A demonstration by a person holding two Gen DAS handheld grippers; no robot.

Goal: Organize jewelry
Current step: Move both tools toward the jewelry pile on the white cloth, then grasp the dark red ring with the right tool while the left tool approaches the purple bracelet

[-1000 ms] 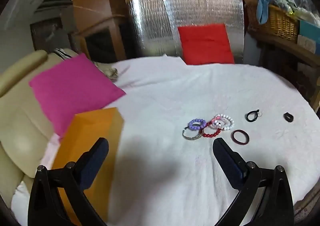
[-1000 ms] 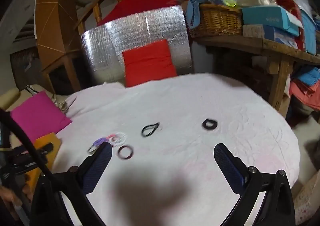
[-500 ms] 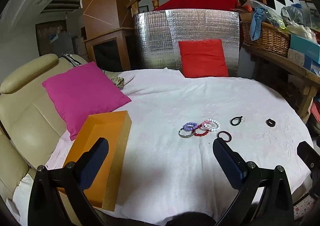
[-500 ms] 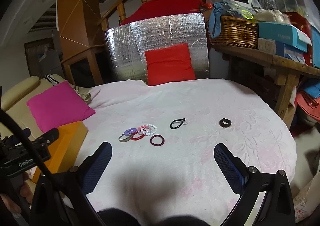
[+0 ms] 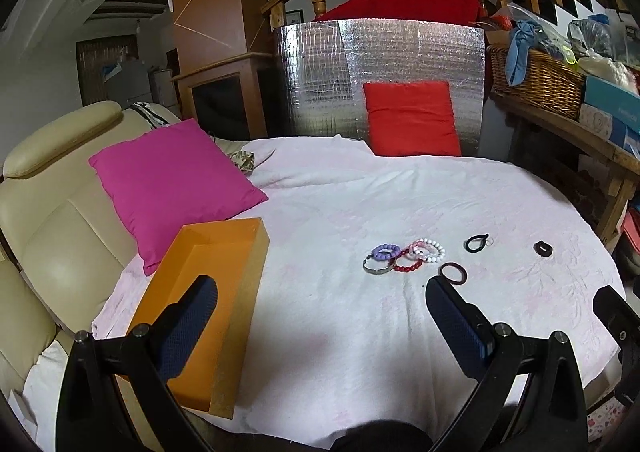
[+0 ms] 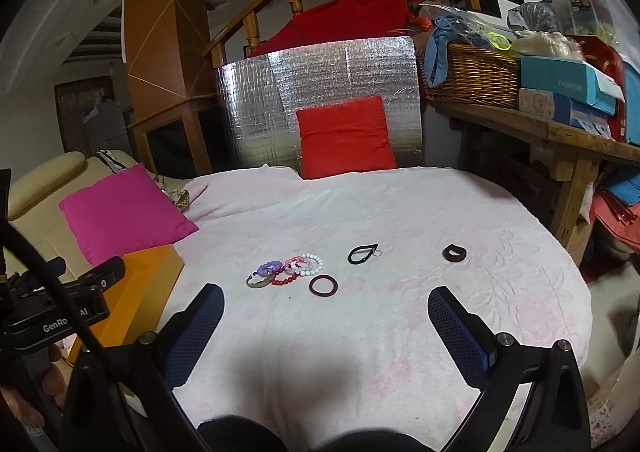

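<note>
On the tabletop (image 5: 320, 332), covered by a pale pink cloth, the jewelry lies in a loose row: a cluster of bead bracelets (image 5: 404, 257) with a metal bangle (image 5: 376, 270) touching it, a dark red ring (image 5: 454, 273) just beside the cluster, then a black loop (image 5: 477, 243) and a small dark band (image 5: 543, 249) well apart toward the right. An orange box (image 5: 216, 292), open at the top, stands at the left edge of the tabletop near a pink cushion (image 5: 168, 180). Both the left gripper (image 5: 320, 326) and the right gripper (image 6: 324, 332) hover short of the pieces with fingers spread wide and nothing between them. Nothing appears to be sorted yet, and the box looks like the likely place for the pieces. A good first pick would be a lone piece such as the dark red ring, which lies flat on soft cloth; the fingers should come down straddling its rim and close gently, since the cloth may bunch up. The tangled bracelets risk lifting together. The left view shows the inside of the box, which looks bare where visible; the right view shows only its near corner, partly hidden by the left gripper's body, but gives a clearer look at the small dark band (image 6: 454, 253).
</note>
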